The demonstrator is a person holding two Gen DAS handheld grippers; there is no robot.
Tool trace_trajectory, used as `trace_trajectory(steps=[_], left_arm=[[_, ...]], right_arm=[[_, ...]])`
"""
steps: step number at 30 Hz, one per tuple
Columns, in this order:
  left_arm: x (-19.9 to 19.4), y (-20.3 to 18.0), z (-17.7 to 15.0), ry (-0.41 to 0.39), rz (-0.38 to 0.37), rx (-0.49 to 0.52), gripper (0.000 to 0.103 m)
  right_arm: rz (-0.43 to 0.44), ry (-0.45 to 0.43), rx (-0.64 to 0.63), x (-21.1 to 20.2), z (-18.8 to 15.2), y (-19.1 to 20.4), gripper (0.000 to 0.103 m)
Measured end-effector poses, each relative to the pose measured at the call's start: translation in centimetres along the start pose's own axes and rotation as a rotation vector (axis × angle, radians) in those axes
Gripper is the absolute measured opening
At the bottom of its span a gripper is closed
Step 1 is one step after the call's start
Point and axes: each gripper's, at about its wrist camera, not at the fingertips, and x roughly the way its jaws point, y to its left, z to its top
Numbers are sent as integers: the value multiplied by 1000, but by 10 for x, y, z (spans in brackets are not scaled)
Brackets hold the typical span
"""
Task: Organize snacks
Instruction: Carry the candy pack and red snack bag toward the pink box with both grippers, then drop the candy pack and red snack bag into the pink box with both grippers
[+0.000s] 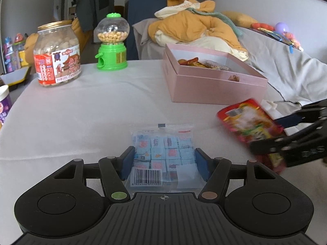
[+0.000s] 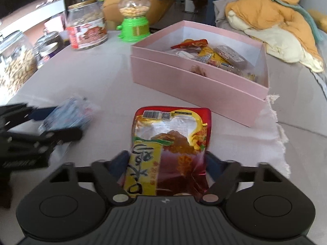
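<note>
My left gripper is shut on a clear bag of small blue-wrapped candies, held just above the white tablecloth. The bag also shows blurred in the right wrist view, with the left gripper at its side. My right gripper is shut on a red and yellow snack pouch. In the left wrist view the pouch and the right gripper are at the right edge. An open pink box holding several snacks stands beyond both grippers.
A plastic jar of peanuts and a green candy dispenser stand at the table's far left. More jars line the left edge. Orange and cream bedding lies on a couch behind the box.
</note>
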Motion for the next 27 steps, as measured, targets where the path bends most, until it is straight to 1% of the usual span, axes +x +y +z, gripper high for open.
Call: trace_trajectory(steps=[2,6,11,16,18,19,20,22,24,27], left_arm=[[0,-1,0,1,3,4,68],[1,-2,0,3,10,12,68],[2,-5,0,8,24,30,68],[3,-11,1,17,57,66,68],[0,-10,1,14,59,54,66],[-2,-9,2,14,50,32,65],[-4,-6,5,11,10,-3,65],[-8,-7,19,-9,-89,-50,65],[-8,-16,41,-45,-101,-19,65],[0,-34,87,-135,-105,18,65]], right_arm=[[-8,-29,-19,-14,-3,2,72],[20,-61,-11,-33,-6,-2,70],[-5,-101,19,-49,-11,-18,70],[-49,-137,58,-61,-22,-35,70],[-50,-157,67,-65,-27,-40,70],[-46,-165,73,-67,-28,-42,70],[-41,-175,79,-67,-29,-44,70],[-28,-194,93,-69,-31,-50,70],[-15,-209,101,-69,-34,-54,70],[-9,-218,115,-65,-37,-60,70]])
